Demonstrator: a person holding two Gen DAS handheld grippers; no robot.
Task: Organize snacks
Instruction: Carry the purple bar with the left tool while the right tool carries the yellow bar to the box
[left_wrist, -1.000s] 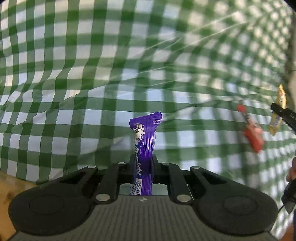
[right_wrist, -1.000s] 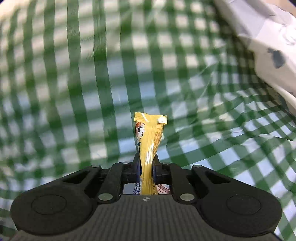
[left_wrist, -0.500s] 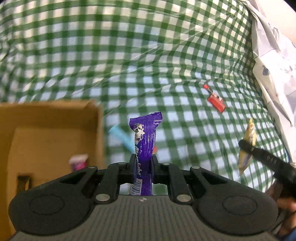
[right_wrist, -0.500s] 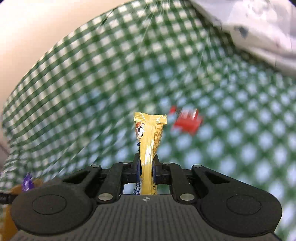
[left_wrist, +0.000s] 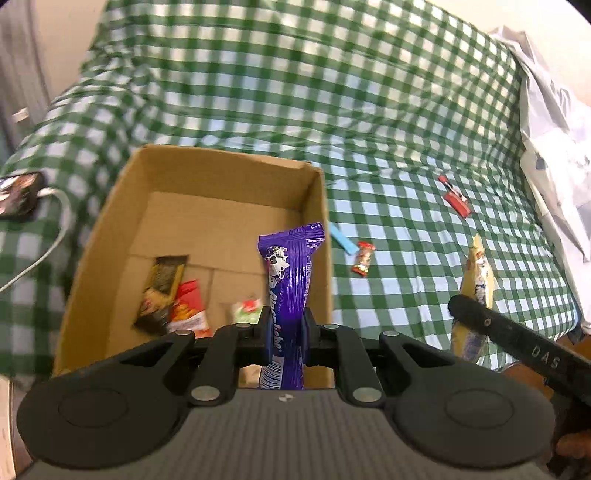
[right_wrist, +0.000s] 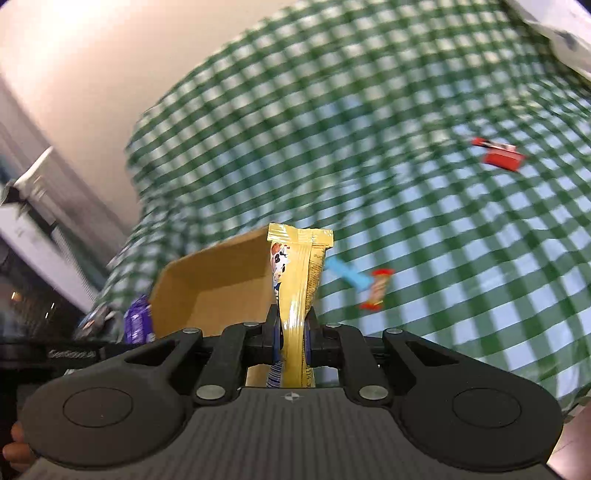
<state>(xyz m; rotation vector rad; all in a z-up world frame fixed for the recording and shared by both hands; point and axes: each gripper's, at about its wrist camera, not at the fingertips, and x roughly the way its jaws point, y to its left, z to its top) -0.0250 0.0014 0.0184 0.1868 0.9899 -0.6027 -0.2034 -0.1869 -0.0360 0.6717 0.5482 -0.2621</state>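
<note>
My left gripper (left_wrist: 284, 332) is shut on a purple snack bar (left_wrist: 290, 273), held upright above the near right part of an open cardboard box (left_wrist: 221, 160). Several snacks lie in the box: a dark brown bar (left_wrist: 160, 288), a red packet (left_wrist: 188, 306) and a small green-and-white one (left_wrist: 247, 310). My right gripper (right_wrist: 293, 338) is shut on a yellow snack bar (right_wrist: 297, 280), just right of the box (right_wrist: 207, 284). From the left wrist view the yellow bar (left_wrist: 478, 273) and the right gripper's finger (left_wrist: 495, 328) show at the right.
On the green checked cloth (left_wrist: 369, 110), right of the box, lie a blue strip (left_wrist: 341, 238), a small red-and-gold candy (left_wrist: 364, 258) and a red packet (left_wrist: 456, 197). A dark device with a white cable (left_wrist: 18, 195) sits left of the box. White patterned fabric (left_wrist: 554, 122) lies at the far right.
Both grippers have swept across the cloth and risen, each still holding its bar. The cardboard box has come fully into the left view and entered the right view.
</note>
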